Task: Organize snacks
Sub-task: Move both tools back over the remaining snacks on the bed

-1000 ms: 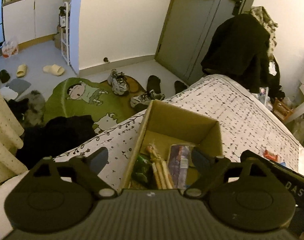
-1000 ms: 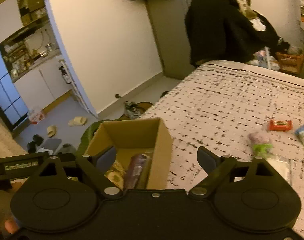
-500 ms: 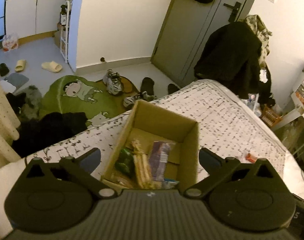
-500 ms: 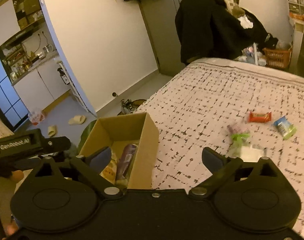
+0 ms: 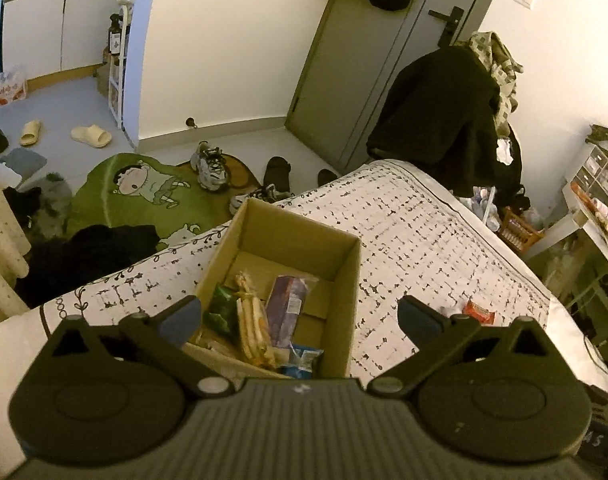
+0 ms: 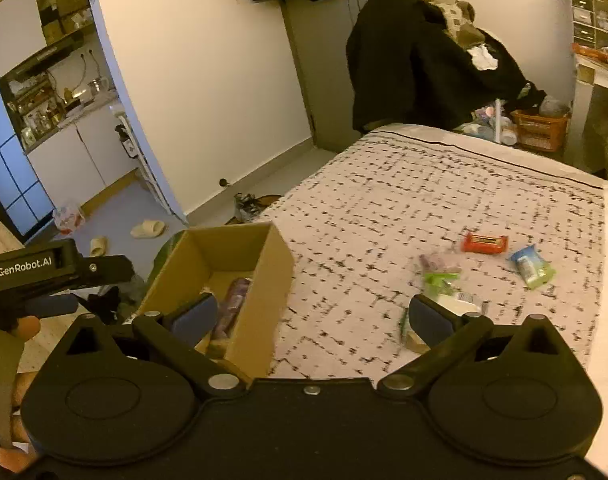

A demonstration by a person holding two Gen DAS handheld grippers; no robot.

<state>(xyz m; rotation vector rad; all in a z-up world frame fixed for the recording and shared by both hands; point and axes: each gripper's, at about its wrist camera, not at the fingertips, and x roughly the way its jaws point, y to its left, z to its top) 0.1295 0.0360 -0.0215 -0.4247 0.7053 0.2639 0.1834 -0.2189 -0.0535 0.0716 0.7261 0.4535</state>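
An open cardboard box (image 5: pixel 345 280) stands on the patterned bed (image 5: pixel 423 240) and holds several snacks, among them a purple packet (image 5: pixel 288 304), a green packet (image 5: pixel 220 308) and a yellow stick pack (image 5: pixel 252 320). My left gripper (image 5: pixel 300 318) is open and empty above the box's near side. My right gripper (image 6: pixel 311 316) is open and empty, right of the box (image 6: pixel 280 280). Loose snacks lie on the bed (image 6: pixel 383 200) to the right: a red bar (image 6: pixel 485 242), a blue-green packet (image 6: pixel 531 266), a purple-green packet (image 6: pixel 439 272) and a white packet (image 6: pixel 463 298). The red bar also shows in the left wrist view (image 5: pixel 479 312).
A green cartoon rug (image 5: pixel 144 196), shoes (image 5: pixel 212 164) and dark clothes (image 5: pixel 92 252) lie on the floor beyond the bed. A chair piled with dark coats (image 6: pixel 415 60) stands at the bed's far end. The left gripper's body (image 6: pixel 36 276) sits left of the box.
Both grippers have pulled back and risen, so the box looks smaller and farther. The right view has swung right, showing more loose snacks on the bed. Both stay open.
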